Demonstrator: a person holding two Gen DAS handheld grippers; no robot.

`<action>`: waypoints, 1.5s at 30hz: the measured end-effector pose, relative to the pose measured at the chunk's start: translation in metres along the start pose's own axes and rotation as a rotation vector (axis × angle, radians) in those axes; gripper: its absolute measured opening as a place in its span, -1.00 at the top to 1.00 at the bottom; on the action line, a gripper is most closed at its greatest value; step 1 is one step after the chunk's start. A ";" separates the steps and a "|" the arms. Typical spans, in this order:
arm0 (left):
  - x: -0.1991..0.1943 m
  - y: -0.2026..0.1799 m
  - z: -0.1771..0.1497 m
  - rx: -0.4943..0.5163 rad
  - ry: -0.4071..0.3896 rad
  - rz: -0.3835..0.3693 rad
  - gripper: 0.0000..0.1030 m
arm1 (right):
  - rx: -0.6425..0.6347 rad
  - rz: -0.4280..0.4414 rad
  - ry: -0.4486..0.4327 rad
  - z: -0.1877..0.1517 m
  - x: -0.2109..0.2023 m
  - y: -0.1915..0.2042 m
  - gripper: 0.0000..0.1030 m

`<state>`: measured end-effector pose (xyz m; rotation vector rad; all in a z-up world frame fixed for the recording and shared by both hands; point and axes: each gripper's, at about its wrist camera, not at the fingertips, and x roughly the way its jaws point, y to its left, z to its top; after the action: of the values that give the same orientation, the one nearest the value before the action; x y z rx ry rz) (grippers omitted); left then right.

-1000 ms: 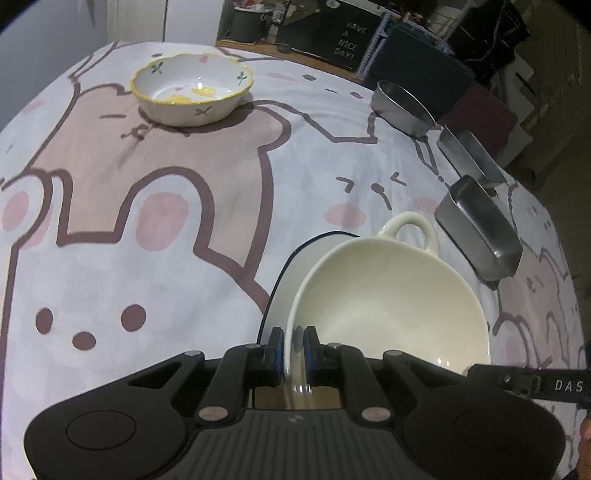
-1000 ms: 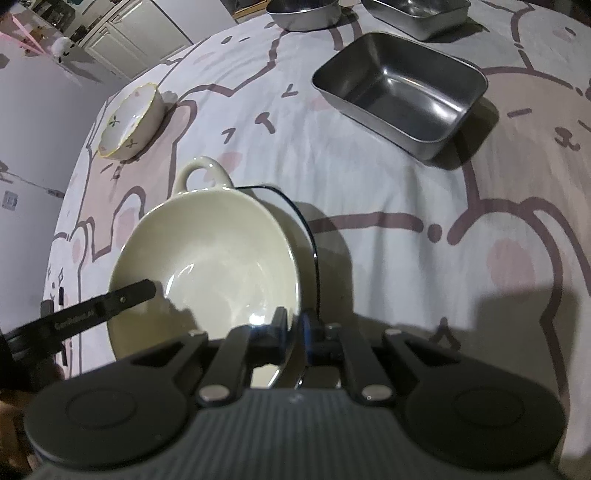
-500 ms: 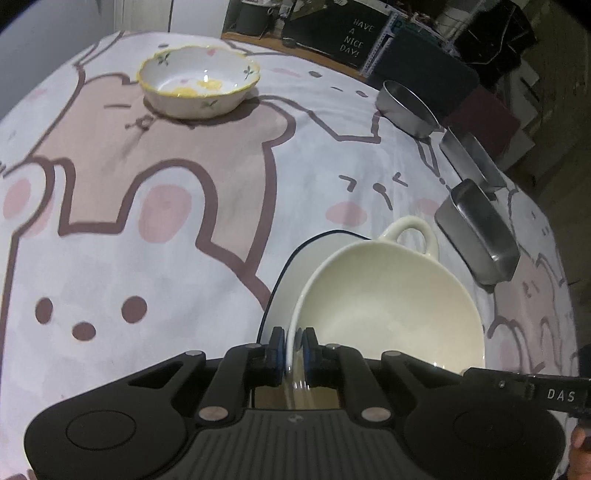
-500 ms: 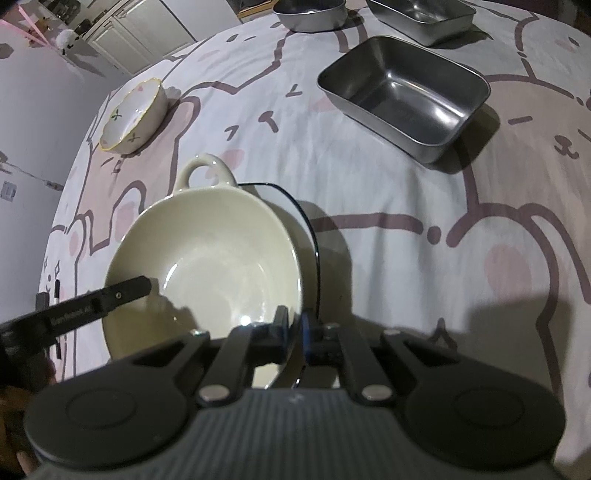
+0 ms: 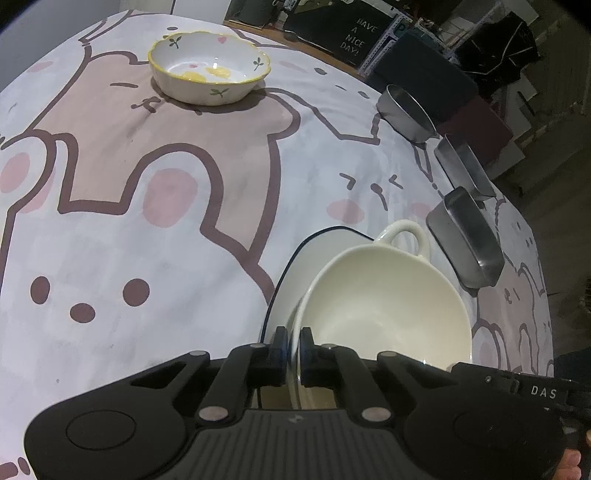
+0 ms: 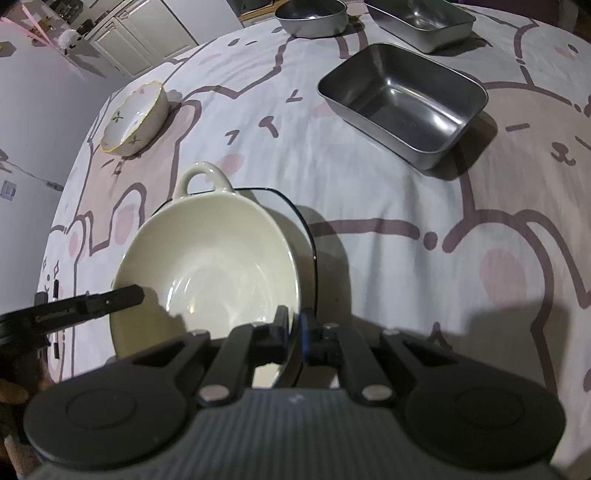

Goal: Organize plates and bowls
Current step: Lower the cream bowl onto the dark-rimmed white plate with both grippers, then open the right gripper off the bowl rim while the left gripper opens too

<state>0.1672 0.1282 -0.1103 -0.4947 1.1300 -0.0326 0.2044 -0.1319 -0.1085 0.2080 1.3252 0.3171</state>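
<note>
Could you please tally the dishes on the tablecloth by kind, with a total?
Cream handled bowl: 1
Dark-rimmed white plate under it: 1
Floral yellow-rimmed bowl: 1
Round metal bowl: 1
Rectangular metal trays, near and far: 2
Total: 6

We see a cream bowl [image 5: 384,306] with a loop handle sitting upright on a dark-rimmed white plate [image 5: 295,266], a flower-painted bowl [image 5: 208,66] well apart
</note>
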 end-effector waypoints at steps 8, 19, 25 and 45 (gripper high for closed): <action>0.000 -0.003 0.001 0.014 -0.024 0.018 0.89 | -0.023 -0.015 -0.011 -0.001 -0.001 0.004 0.85; 0.003 -0.008 0.005 0.036 -0.033 0.034 0.88 | -0.041 -0.023 -0.009 -0.002 -0.003 0.003 0.83; 0.003 -0.010 0.004 0.057 -0.029 0.043 0.88 | -0.042 -0.020 -0.007 0.000 -0.003 0.001 0.83; -0.021 -0.016 -0.004 0.127 -0.031 0.032 0.35 | -0.096 0.015 -0.047 -0.010 -0.021 0.007 0.36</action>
<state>0.1577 0.1184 -0.0876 -0.3625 1.0977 -0.0686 0.1892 -0.1326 -0.0898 0.1439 1.2599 0.3852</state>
